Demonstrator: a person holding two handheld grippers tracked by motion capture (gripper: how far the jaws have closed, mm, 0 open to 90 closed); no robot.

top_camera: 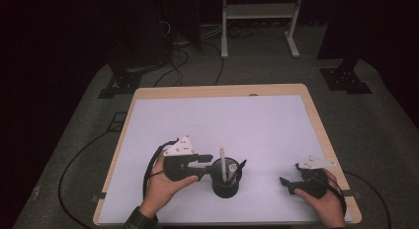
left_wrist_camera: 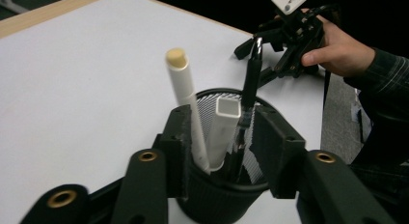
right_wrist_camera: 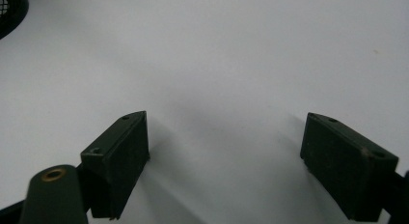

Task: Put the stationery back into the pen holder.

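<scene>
Standing near the table's (top_camera: 148, 93) front edge, a black mesh pen cup (top_camera: 225, 182) holds 3 items: a white marker (left_wrist_camera: 185, 98) with a tan end leaning away from the square white tube (left_wrist_camera: 223, 130) beside it, and a black pen (left_wrist_camera: 251, 79) tilted toward the far rim. The left gripper (left_wrist_camera: 219, 137) sits just beside the cup on its left, jaws spread on either side of the rim and contents, not pinching anything, which looks like letting go after dropping a pen in. The right gripper (right_wrist_camera: 224, 147) rests low over bare tabletop toward the front right corner, well apart from the cup, jaws spread wide with nothing between them, probably parked out of the way until it's wanted.
</scene>
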